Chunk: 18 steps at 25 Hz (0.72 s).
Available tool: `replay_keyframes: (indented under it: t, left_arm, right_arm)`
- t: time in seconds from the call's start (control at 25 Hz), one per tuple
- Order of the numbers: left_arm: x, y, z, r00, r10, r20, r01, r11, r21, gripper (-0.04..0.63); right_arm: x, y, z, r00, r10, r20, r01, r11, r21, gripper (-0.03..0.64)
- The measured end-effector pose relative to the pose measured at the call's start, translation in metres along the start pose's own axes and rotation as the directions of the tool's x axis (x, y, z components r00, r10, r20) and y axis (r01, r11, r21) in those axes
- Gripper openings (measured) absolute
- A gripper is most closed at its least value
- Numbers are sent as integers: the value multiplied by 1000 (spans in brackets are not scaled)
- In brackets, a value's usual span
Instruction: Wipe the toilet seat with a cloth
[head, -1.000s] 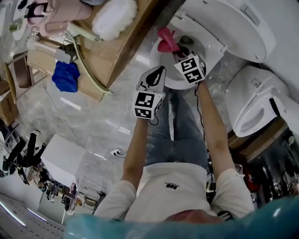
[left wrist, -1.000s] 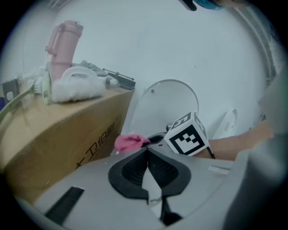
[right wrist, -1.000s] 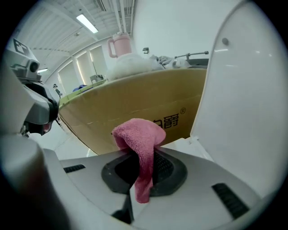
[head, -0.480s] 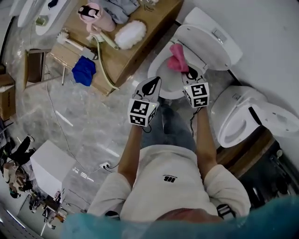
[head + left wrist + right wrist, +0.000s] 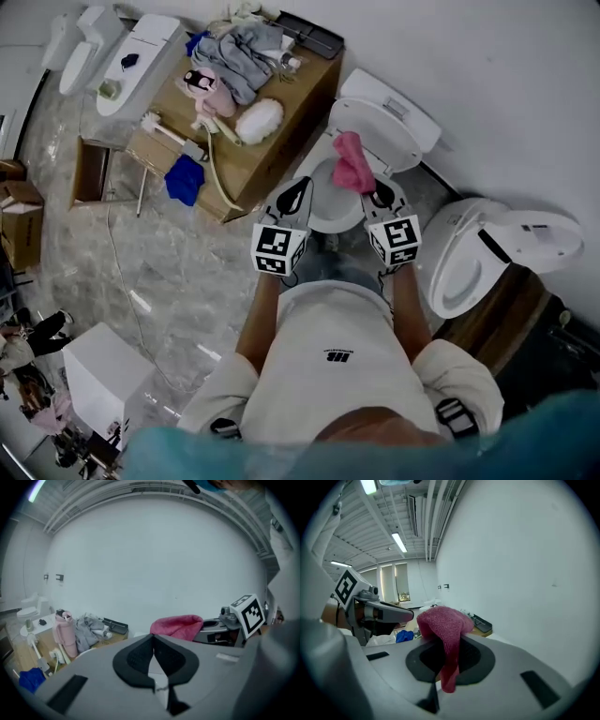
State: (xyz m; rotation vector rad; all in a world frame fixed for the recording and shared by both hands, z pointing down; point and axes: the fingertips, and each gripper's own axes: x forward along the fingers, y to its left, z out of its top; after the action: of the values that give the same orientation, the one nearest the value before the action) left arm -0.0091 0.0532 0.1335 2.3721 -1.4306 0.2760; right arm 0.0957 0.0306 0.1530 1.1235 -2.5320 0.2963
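Observation:
A white toilet [image 5: 380,120] stands against the wall with its lid up, and its seat [image 5: 323,217] shows below the lid. Over the bowl hangs a pink cloth [image 5: 352,161], pinched in my right gripper [image 5: 376,195]. In the right gripper view the pink cloth [image 5: 444,632] bunches above the shut jaws and a tail of it droops between them. My left gripper [image 5: 298,193] is level with the right one, at the seat's left side, shut with nothing in it. The left gripper view faces the wall, with the left gripper [image 5: 153,639] in front and the pink cloth [image 5: 178,624] to its right.
A wooden cabinet [image 5: 281,141] left of the toilet carries clothes, a pink bottle [image 5: 202,86] and a white duster [image 5: 258,120]; a blue rag [image 5: 185,178] hangs at its side. A second toilet [image 5: 473,253] stands to the right. A white box [image 5: 98,370] sits on the floor at the lower left.
The head view has swung and pulled back, showing more of the room. Both grippers have stayed side by side over the toilet, the cloth still held in the right one.

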Motion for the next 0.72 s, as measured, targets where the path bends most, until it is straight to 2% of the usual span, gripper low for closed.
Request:
replay_keyframes:
  t: [0.32, 0.72]
  left_arm:
    - [-30, -39, 44, 998, -42, 50, 37, 996, 84, 11]
    - [-41, -55, 52, 998, -48, 47, 43, 993, 110, 11]
  right_arm:
    - [-61, 8, 56, 995, 6, 96, -3, 1000, -30, 17]
    - [-82, 10, 71, 992, 4, 127, 4, 998, -68, 17]
